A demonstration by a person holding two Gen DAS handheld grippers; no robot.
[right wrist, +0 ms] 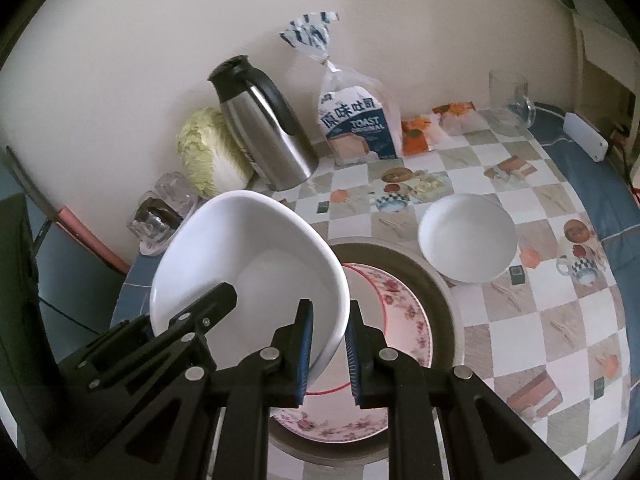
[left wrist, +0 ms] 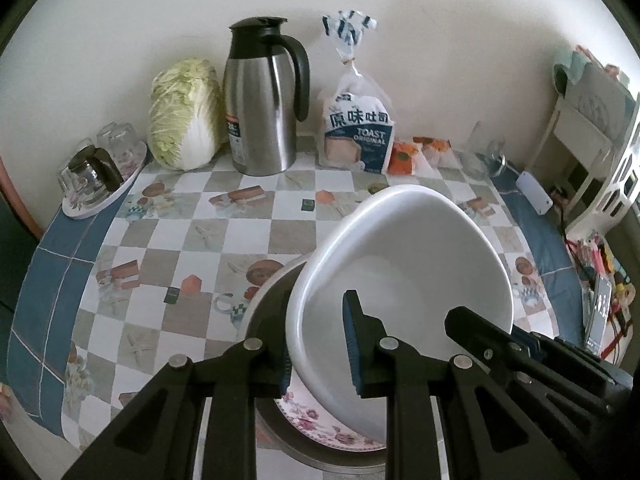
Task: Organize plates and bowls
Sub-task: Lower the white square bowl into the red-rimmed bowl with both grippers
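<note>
Both claws grip one white bowl [right wrist: 248,264] by opposite rims: left gripper [left wrist: 320,344], right gripper [right wrist: 328,350], above a floral plate [right wrist: 404,312]. Cabbage [left wrist: 184,116], thermos [left wrist: 260,100], toast bag [left wrist: 356,128] line the wall; a second bowl [right wrist: 468,236] sits rightward.

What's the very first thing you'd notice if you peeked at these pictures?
A big white bowl is tilted in the air over a flowery plate, with the left gripper and the right gripper each pinching its rim. Behind, by the wall, stand a shiny steel jug and a bread bag.
</note>
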